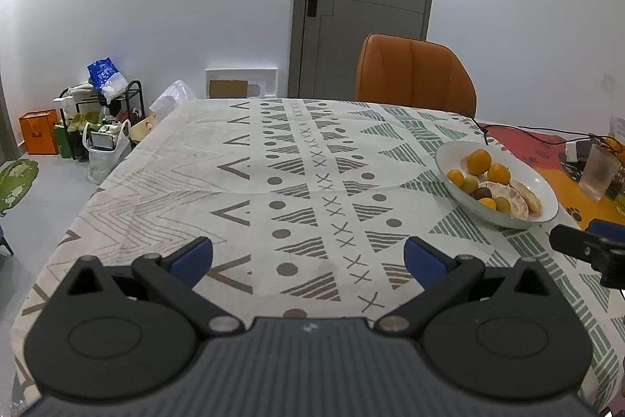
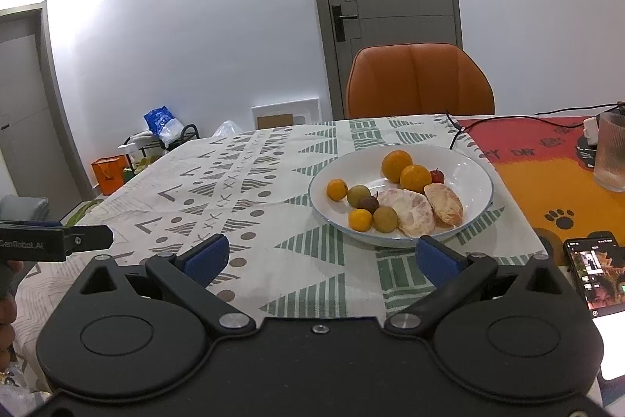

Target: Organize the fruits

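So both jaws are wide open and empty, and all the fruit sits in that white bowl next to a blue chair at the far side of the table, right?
Nearly. The chair is orange, not blue, as the right wrist view shows. The rest holds: the left gripper and right gripper have open, empty jaws, and the fruit sits in the white bowl.

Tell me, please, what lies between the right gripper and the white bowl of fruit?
Only bare patterned tablecloth lies between the open right gripper and the white bowl; nothing stands in that stretch. The right wrist view shows this.
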A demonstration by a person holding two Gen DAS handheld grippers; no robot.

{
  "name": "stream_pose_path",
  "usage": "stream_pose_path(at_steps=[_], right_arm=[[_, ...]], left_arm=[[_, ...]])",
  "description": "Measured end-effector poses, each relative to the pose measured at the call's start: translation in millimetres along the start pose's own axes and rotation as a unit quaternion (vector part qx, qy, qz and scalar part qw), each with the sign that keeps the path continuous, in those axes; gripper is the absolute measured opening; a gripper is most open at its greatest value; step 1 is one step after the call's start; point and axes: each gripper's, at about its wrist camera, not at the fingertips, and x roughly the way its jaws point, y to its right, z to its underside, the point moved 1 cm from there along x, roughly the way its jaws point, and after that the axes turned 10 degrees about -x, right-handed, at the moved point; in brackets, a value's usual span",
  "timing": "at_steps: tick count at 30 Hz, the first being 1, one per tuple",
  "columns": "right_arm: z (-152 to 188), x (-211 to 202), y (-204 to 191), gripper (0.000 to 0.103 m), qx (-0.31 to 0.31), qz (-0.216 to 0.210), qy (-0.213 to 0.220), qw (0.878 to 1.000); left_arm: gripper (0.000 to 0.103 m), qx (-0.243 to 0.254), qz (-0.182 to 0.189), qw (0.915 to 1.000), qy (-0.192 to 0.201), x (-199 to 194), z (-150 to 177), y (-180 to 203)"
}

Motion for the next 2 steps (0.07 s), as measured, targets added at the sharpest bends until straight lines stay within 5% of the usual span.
stream_pose_path(at_steps=[2], right_arm=[[-0.6,-0.3,-0.2,0.103,0.0,0.001,0.001,1.0]], left_arm=[[0.103,-0.001,-0.001,1.0,0.002,0.0,-1.2,-0.4]])
